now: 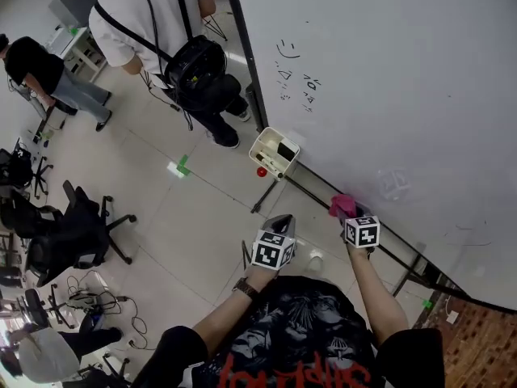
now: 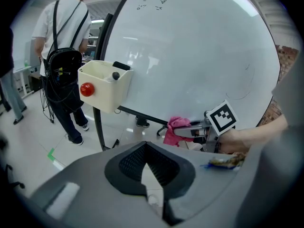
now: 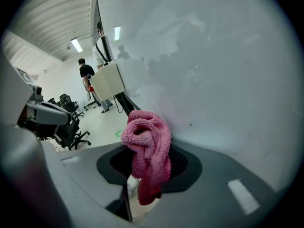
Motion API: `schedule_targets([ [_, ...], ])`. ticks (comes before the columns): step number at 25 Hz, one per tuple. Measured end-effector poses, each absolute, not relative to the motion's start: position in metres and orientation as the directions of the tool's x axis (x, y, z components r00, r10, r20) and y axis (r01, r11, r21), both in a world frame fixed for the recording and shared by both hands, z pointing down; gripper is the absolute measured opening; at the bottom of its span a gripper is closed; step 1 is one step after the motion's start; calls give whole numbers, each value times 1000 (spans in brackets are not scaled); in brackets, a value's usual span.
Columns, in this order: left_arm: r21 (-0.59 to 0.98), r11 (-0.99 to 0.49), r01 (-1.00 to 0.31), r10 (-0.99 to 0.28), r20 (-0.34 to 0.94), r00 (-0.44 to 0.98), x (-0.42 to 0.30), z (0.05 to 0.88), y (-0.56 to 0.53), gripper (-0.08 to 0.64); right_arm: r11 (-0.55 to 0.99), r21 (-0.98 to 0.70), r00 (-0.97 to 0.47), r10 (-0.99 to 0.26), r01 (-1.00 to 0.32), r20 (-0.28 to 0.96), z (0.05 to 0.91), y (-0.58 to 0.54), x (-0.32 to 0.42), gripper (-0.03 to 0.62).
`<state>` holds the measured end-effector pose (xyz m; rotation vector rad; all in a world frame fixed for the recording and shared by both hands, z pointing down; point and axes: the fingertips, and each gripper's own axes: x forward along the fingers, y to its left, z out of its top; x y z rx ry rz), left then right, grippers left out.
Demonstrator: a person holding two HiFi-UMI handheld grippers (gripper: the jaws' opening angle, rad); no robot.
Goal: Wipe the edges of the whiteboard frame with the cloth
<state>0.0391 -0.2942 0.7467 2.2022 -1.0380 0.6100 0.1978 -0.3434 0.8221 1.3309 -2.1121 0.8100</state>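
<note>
A large whiteboard (image 1: pixel 388 79) fills the right of the head view, with its dark bottom frame (image 1: pixel 404 245) running diagonally. My right gripper (image 1: pixel 349 217) is shut on a bunched pink cloth (image 1: pixel 342 206), which sits against the board's lower edge. In the right gripper view the cloth (image 3: pixel 147 146) hangs from the shut gripper (image 3: pixel 142 177), close to the white board surface (image 3: pixel 213 70). My left gripper (image 1: pixel 283 221) hangs left of it over the floor, shut and holding nothing. The left gripper view shows its own shut gripper (image 2: pixel 151 163), the cloth (image 2: pixel 176 129) and the right gripper (image 2: pixel 192 129).
A cream box (image 1: pixel 275 152) with a red button hangs at the board's lower left corner. A person in a white shirt with a black backpack (image 1: pixel 194 71) stands beside the board's left frame. Office chairs (image 1: pixel 73 225) and cables are at the left. Green tape (image 1: pixel 182 166) marks the floor.
</note>
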Motion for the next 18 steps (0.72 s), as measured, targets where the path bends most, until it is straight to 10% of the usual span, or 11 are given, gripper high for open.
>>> schedule_targets([
  [18,403,-405,-821,-549,610,571,-70,764,-340,3,387,-187,-396,-579,-903,712,814,-420,85,127],
])
